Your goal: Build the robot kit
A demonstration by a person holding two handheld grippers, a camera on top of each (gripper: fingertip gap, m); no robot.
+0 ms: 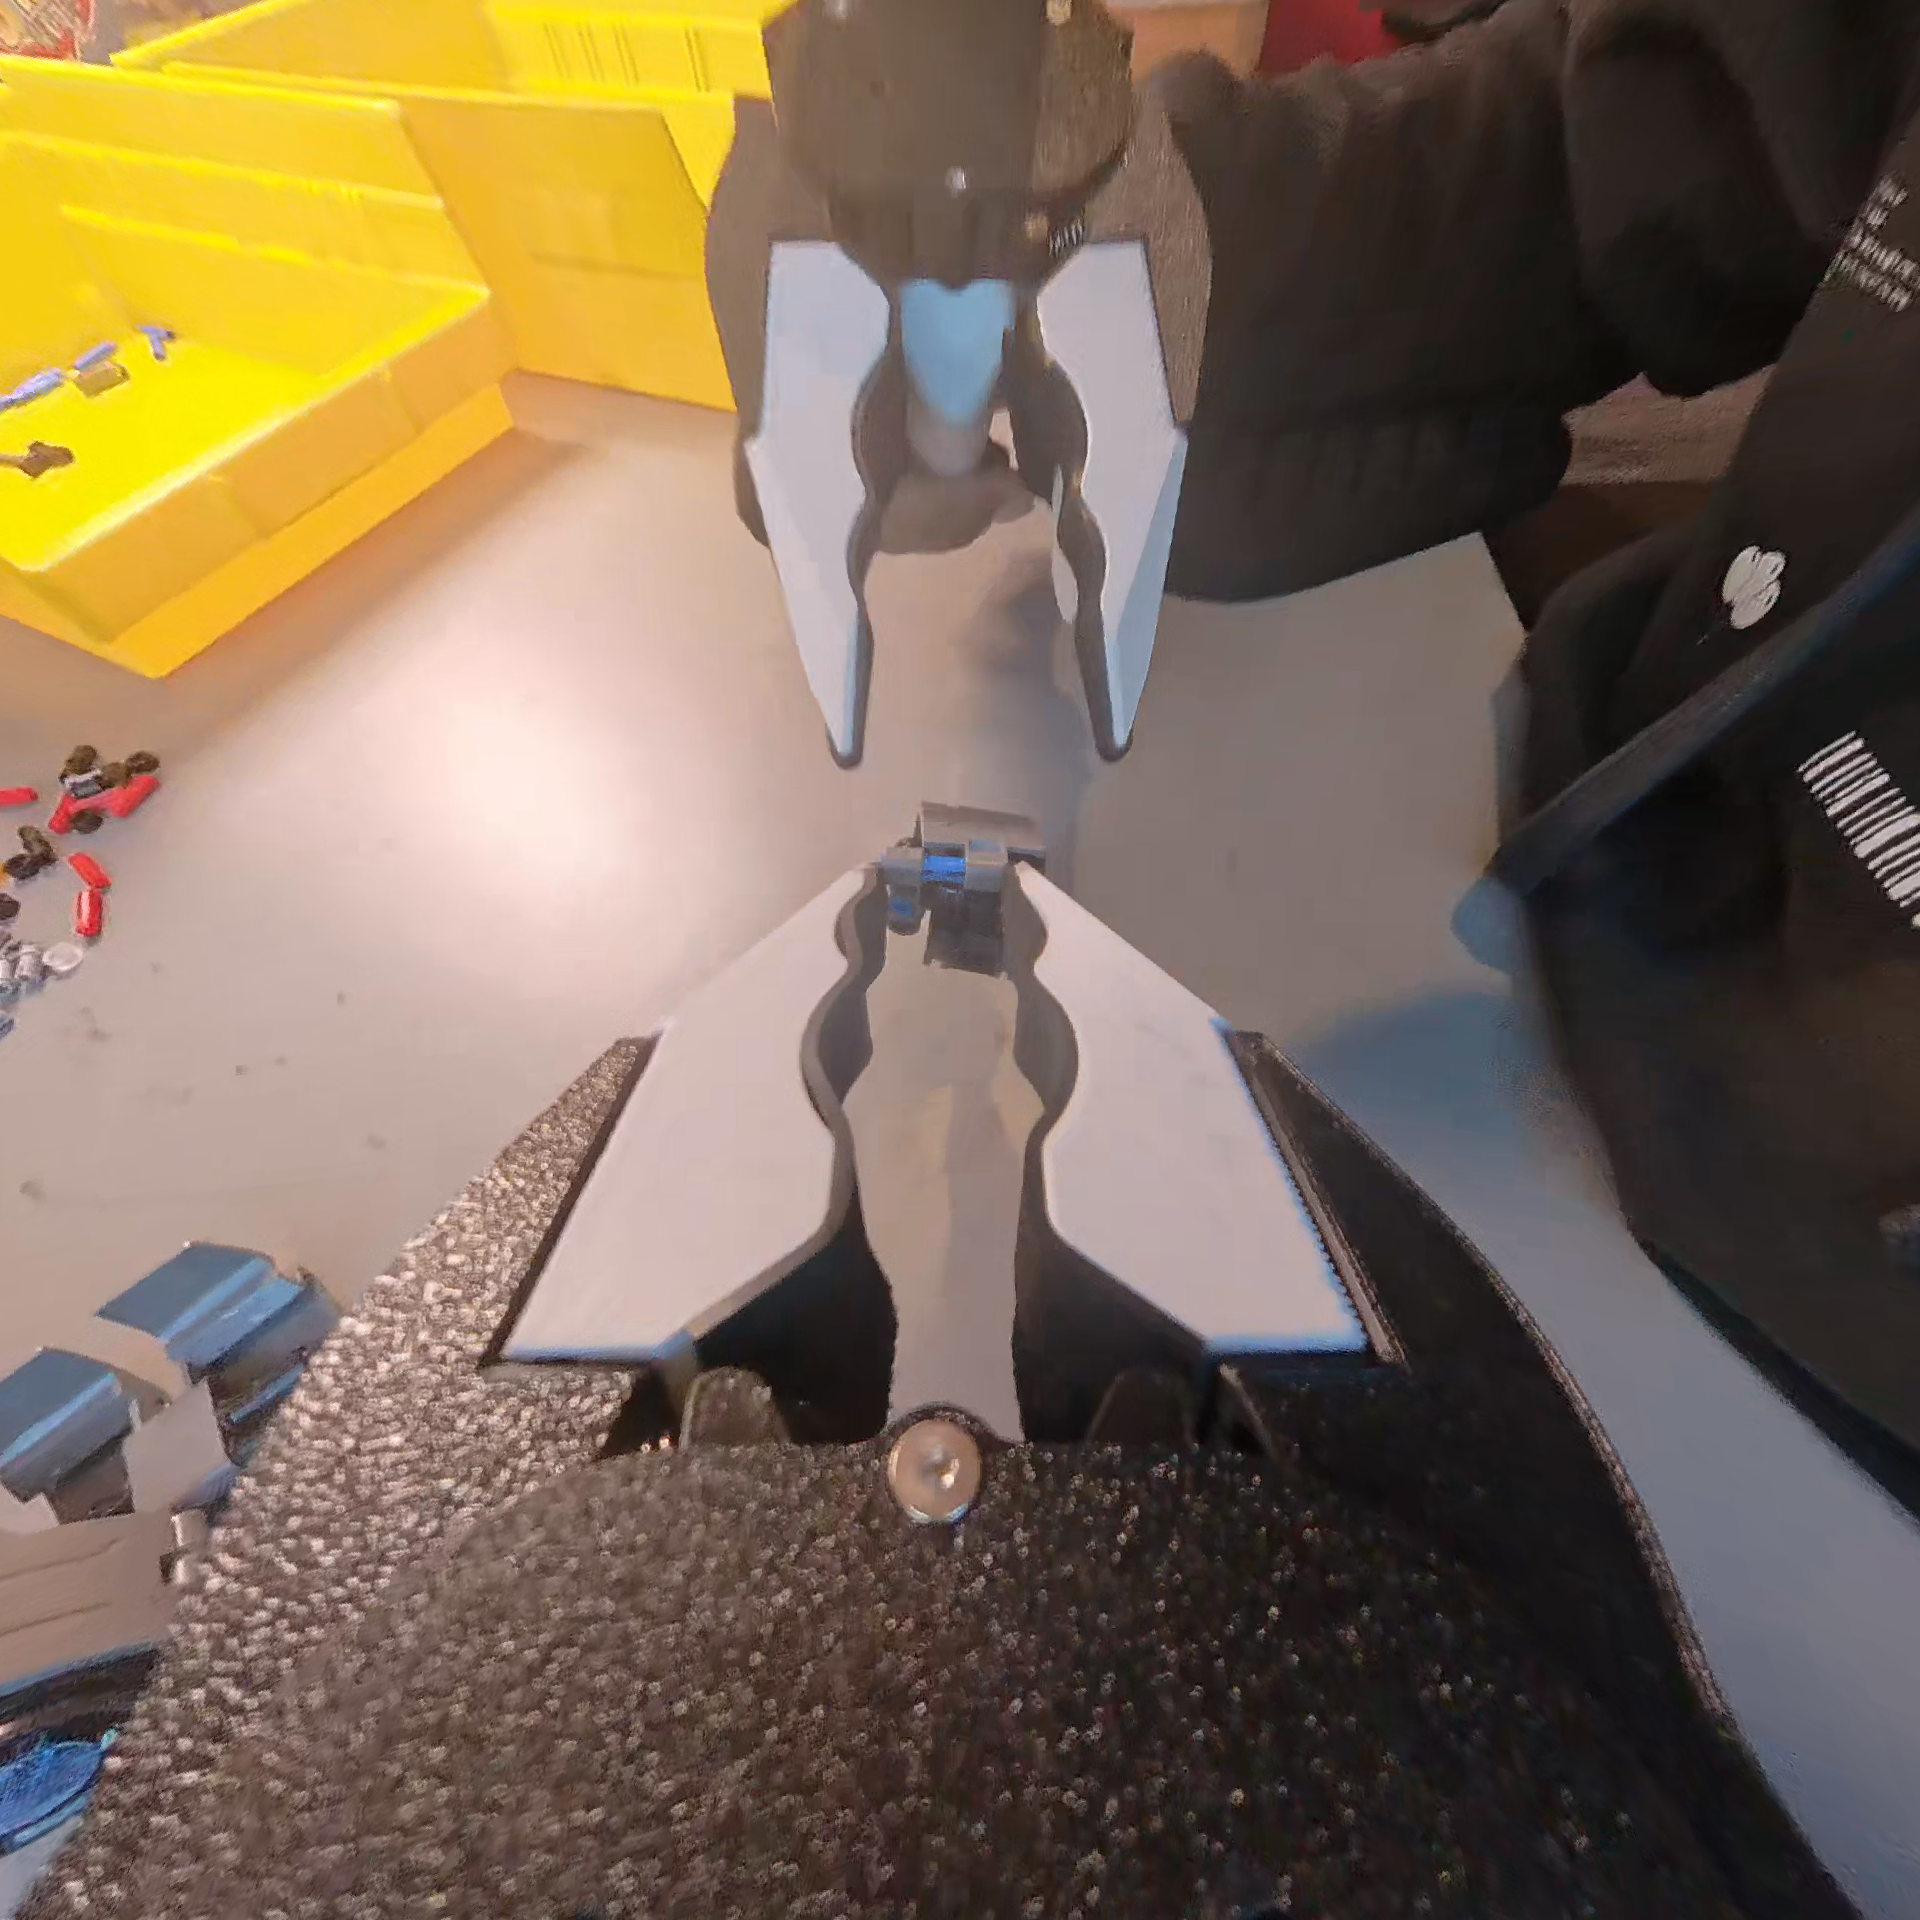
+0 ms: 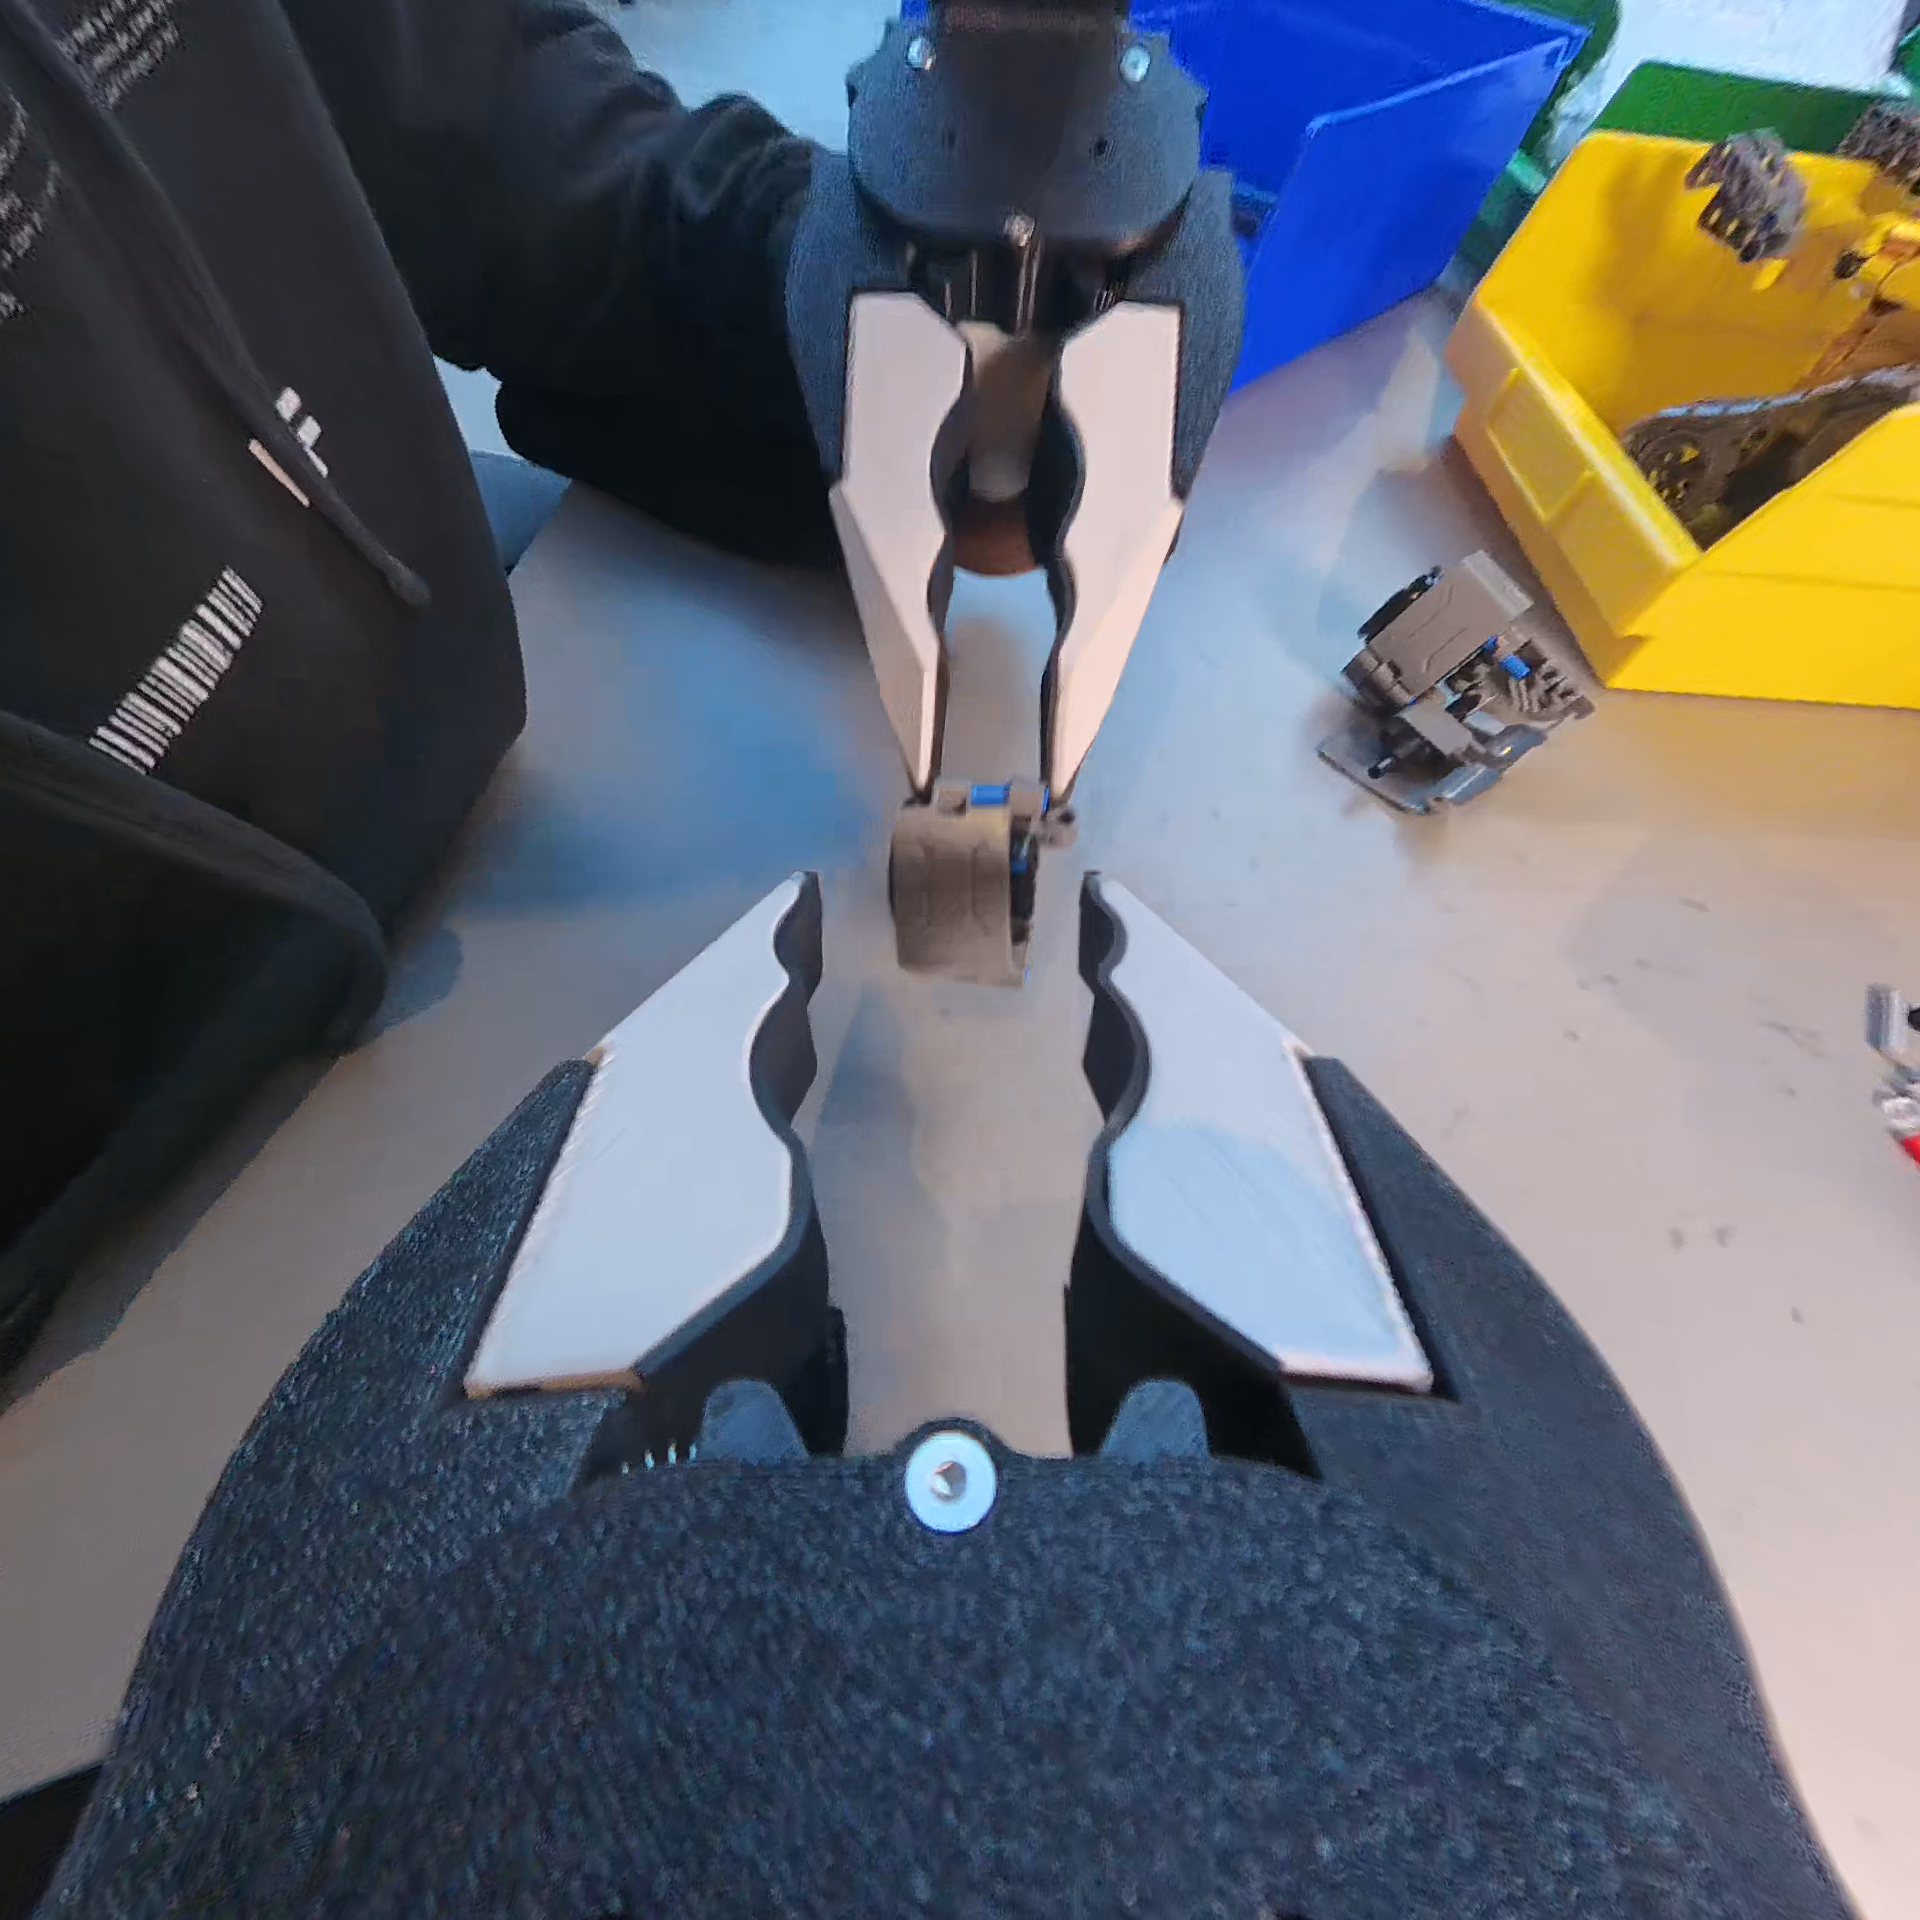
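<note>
My left gripper (image 1: 948,883) is shut on a small grey brick assembly with blue pins (image 1: 966,831), held just above the grey table (image 1: 468,831). In the right wrist view the left gripper (image 2: 992,795) comes in from the top and the assembly (image 2: 951,904) hangs from its fingertips. My right gripper (image 2: 948,883) is open, its fingers either side of the assembly's lower end and not touching it. In the left wrist view the right gripper (image 1: 977,748) faces mine, open, tips just beyond the assembly.
Yellow bins (image 1: 260,416) stand at the far left, with loose red and black small parts (image 1: 83,821) on the table. A second grey assembly (image 2: 1455,686) sits by a yellow bin (image 2: 1714,582), with blue (image 2: 1382,156) and green (image 2: 1714,104) bins behind. A person in a black hoodie (image 2: 208,520) is close.
</note>
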